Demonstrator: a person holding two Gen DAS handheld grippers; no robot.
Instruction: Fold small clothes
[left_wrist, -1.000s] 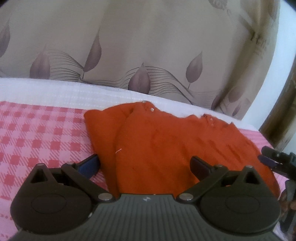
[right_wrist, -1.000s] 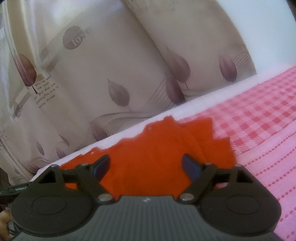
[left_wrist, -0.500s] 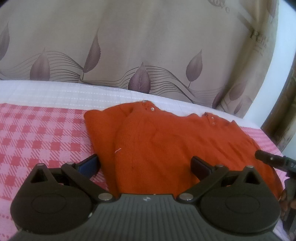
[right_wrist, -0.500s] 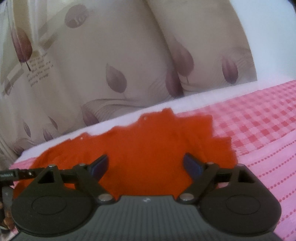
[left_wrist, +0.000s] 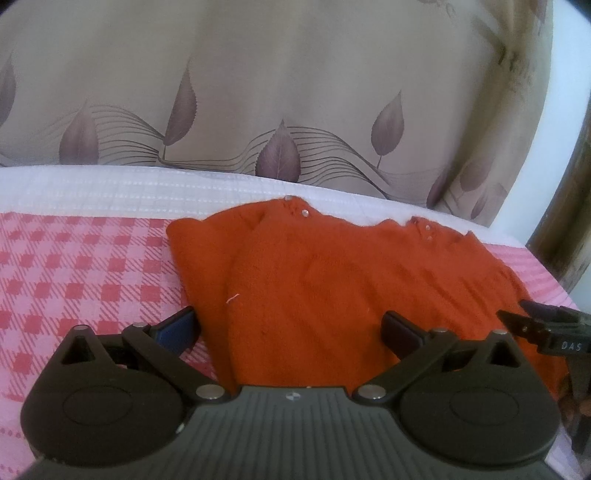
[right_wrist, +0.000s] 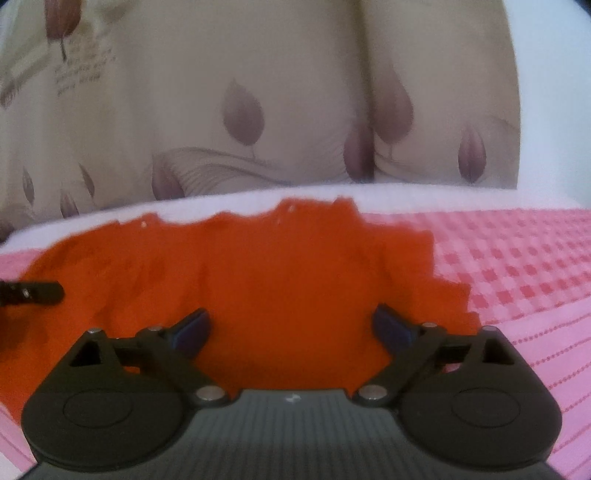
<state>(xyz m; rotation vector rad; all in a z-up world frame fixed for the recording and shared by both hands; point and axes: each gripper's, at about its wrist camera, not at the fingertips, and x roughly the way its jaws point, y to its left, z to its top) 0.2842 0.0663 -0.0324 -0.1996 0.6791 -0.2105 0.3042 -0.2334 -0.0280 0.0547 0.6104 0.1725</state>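
Nearest in the left wrist view, the left gripper (left_wrist: 288, 330) hovers low over the bed with its jaws spread wide and nothing pinched between them; its left finger (left_wrist: 176, 328) hangs over the pink-and-white checked sheet (left_wrist: 81, 273), just beside the garment's left edge, and its right finger sits over the garment. In the right wrist view, the right gripper (right_wrist: 291, 330) is likewise released: its jaws have just been opening further, and the pads stand apart above the cloth without pressing on it. The orange knitted garment (left_wrist: 332, 280) lies spread flat on the sheet in front of both grippers, its left part folded over so that a second layer shows along that side. Small pale buttons (left_wrist: 305, 212) mark its far edge near the neckline, and a short white thread (left_wrist: 232, 297) lies on its near left part. At the right edge of the left wrist view, a dark finger of the right gripper (left_wrist: 532, 325) reaches in over the garment's right side; at the left edge of the right wrist view, a dark finger of the left gripper (right_wrist: 31, 292) shows over the cloth. Beyond the garment runs a white quilted band (left_wrist: 147, 192) of bedding. Farthest back hangs a beige curtain (left_wrist: 277, 92) printed with purple leaves, and the right wrist view is blurred.
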